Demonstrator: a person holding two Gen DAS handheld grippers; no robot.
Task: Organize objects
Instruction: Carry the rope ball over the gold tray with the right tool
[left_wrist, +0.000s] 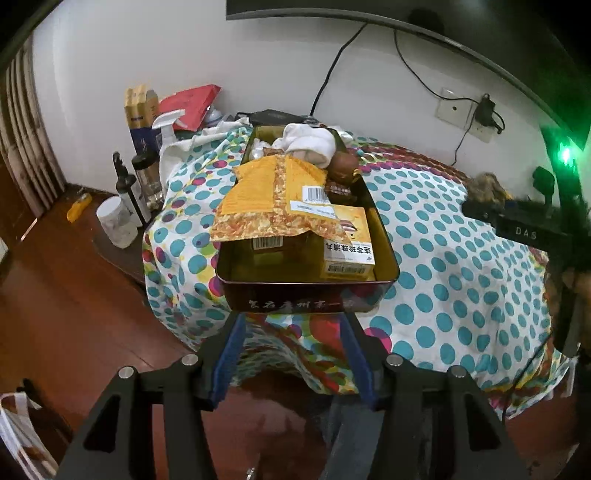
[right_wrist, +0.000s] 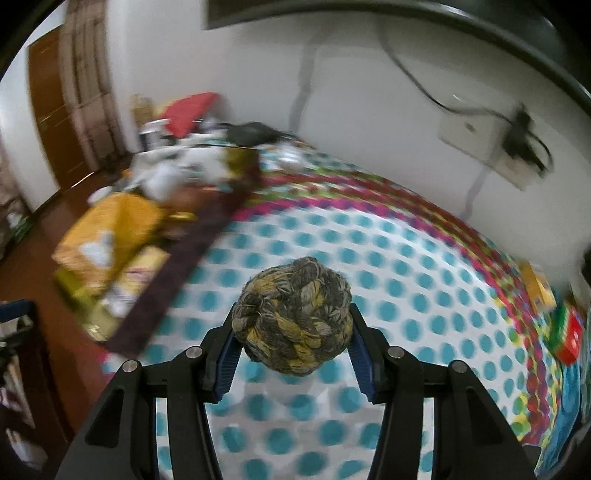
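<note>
Your right gripper (right_wrist: 293, 338) clamps a rope ball (right_wrist: 294, 319); your left gripper (left_wrist: 291, 321) grips the near wall of the tin box (left_wrist: 308, 295).

Right wrist view, lower centre: you see the blue pads (right_wrist: 228, 360) pressed on both sides of the ball, lifted clear of the dotted cloth (right_wrist: 424, 295); the box at upper left is blurred. Left wrist view, centre: only here do you read the box contents sharply, a yellow packet (left_wrist: 273, 195), a white sock (left_wrist: 310, 142) and a small carton (left_wrist: 347, 247). At the right edge of that frame the ball appears again, partly hidden by the other gripper.
</note>
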